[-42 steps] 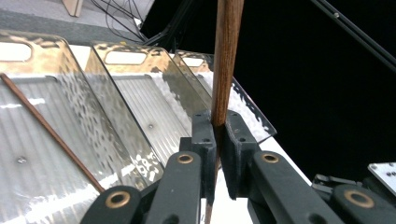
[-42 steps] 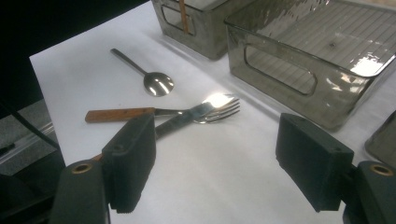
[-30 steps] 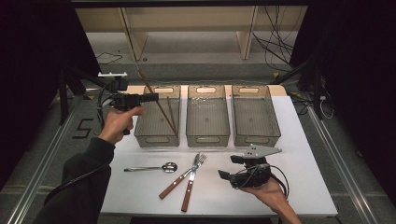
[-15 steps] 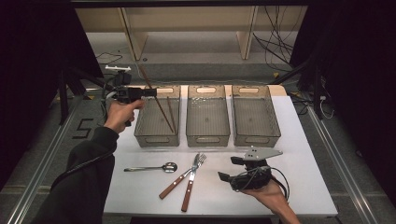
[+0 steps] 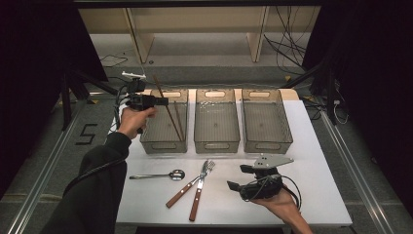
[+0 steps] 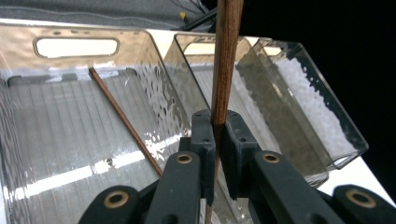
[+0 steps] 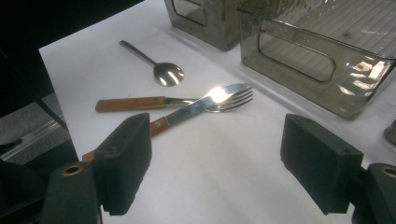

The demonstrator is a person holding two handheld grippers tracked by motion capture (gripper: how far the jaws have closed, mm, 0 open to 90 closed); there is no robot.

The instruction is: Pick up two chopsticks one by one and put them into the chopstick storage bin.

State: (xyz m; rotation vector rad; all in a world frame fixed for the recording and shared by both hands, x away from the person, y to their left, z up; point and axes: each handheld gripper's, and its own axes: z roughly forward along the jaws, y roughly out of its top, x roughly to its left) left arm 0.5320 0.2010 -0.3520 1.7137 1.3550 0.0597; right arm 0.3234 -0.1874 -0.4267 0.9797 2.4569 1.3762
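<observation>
Fingers of my left gripper [image 6: 215, 154] clamp a wooden chopstick [image 6: 224, 70], long axis steep, tip over the left bin [image 5: 151, 141] where its mate [image 6: 123, 119] lies. Right gripper [image 7: 217, 168] fingers apart, idle on surface [image 5: 316, 161].

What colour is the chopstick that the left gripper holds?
Dark reddish brown wood; the chopstick shows best in the left gripper view.

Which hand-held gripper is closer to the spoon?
Right. The right hand-held gripper sits on the table just past the forks from the spoon; the left hand-held gripper is over the far bin.
</observation>
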